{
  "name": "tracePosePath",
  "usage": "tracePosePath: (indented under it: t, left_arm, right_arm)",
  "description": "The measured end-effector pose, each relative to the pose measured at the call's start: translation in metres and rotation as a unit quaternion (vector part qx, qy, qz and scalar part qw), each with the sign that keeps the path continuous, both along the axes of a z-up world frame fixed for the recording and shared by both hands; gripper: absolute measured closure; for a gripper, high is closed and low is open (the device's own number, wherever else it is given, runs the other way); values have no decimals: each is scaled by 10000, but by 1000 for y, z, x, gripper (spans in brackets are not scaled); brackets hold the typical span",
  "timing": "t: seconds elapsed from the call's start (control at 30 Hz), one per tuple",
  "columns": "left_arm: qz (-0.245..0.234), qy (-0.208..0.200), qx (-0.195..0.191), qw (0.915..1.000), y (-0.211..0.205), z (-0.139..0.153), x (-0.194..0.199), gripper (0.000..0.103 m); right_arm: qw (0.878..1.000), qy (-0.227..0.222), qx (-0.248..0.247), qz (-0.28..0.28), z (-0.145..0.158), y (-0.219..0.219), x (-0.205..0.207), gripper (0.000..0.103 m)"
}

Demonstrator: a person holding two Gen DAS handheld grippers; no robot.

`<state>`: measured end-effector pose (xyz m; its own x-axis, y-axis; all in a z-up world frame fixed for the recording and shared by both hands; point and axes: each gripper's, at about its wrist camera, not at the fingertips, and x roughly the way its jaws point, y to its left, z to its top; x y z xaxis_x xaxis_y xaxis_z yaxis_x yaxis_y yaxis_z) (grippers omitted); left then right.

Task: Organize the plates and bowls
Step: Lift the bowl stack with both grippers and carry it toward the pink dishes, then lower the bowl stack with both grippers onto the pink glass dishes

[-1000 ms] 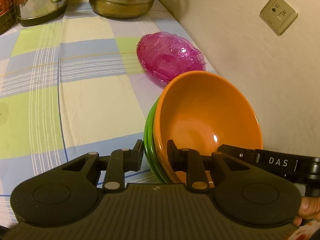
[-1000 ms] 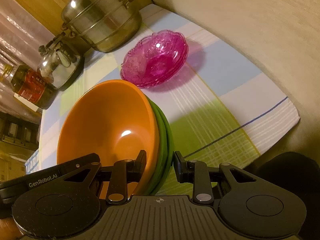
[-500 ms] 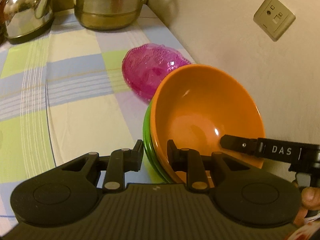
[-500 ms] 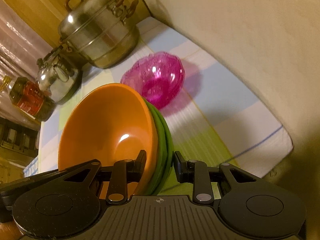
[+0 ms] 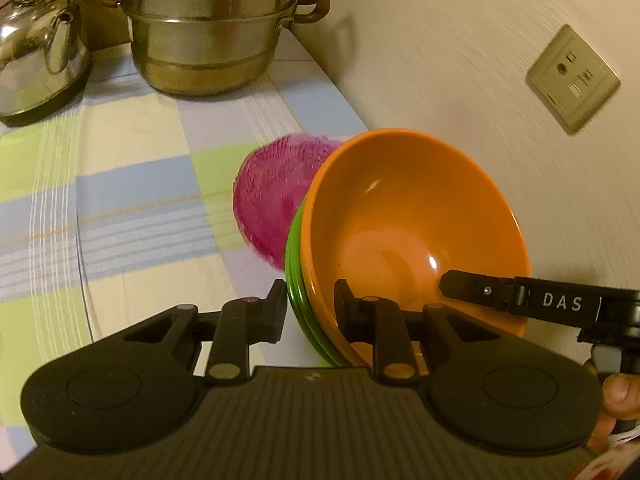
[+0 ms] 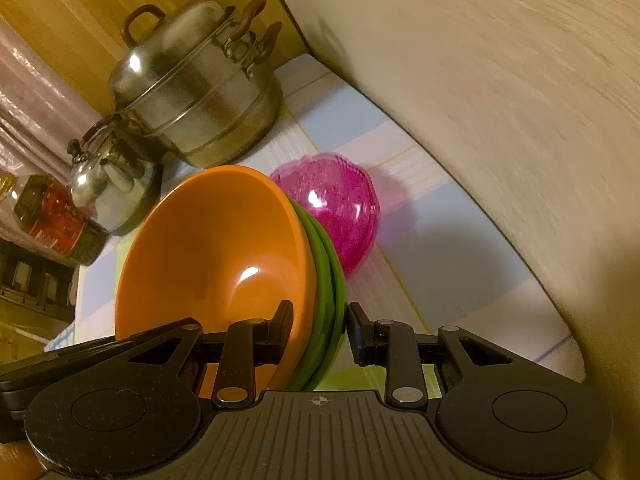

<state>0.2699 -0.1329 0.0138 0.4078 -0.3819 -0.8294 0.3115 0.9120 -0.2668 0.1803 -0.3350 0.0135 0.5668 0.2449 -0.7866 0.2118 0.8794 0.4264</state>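
Orange plastic bowl (image 5: 412,236), nested inside green bowls (image 5: 298,280) whose rims show just behind it, fills the left wrist view. The left tongs (image 5: 310,306) pinch the near rim of this stack, one finger outside against the green, the other inside the orange. Holding all the rims together in one bite is, I judge, what keeps the nested set from sliding apart while it hangs tilted above the checked cloth of the bench (image 5: 132,216). A pink ribbed glass dish (image 5: 272,196) lies just beyond the stack, with the tiered steel steamer pot (image 5: 212,28) and a steel kettle (image 5: 40,48) well behind the dish. The right tongs (image 5: 480,290) reach in from the wall side of the stack.

From the right wrist, the right tongs (image 6: 318,326) pinch the opposite rim the same way, so the load is shared. The pink dish sits just past the stack, near the wall. The steamer and a dark bottle (image 6: 52,220) stand beyond the stack. Open cloth lies on the side of the stack away from the wall; the wall side is tight, and the bench edge falls away close below the tongs.
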Motion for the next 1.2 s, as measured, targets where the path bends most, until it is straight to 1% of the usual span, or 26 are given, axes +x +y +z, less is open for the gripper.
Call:
tracePosePath:
  t: [0.33, 0.6, 0.9, 1.2]
  left_arm:
    - [48, -20, 48, 10000, -15, 2, 53, 81]
    - [62, 57, 141, 9999, -24, -7, 83, 81]
    - [147, 201, 196, 9995, -27, -23, 102, 81]
    - [189, 263, 250, 9992, -27, -35, 110, 81]
  right_arm:
    - [10000, -16, 20, -71, 0, -10, 53, 75]
    - [10000, 42, -17, -46, -8, -15, 86, 76]
    - [9998, 211, 26, -37, -29, -21, 111, 77]
    - [9996, 288, -1, -7, -44, -22, 124, 78]
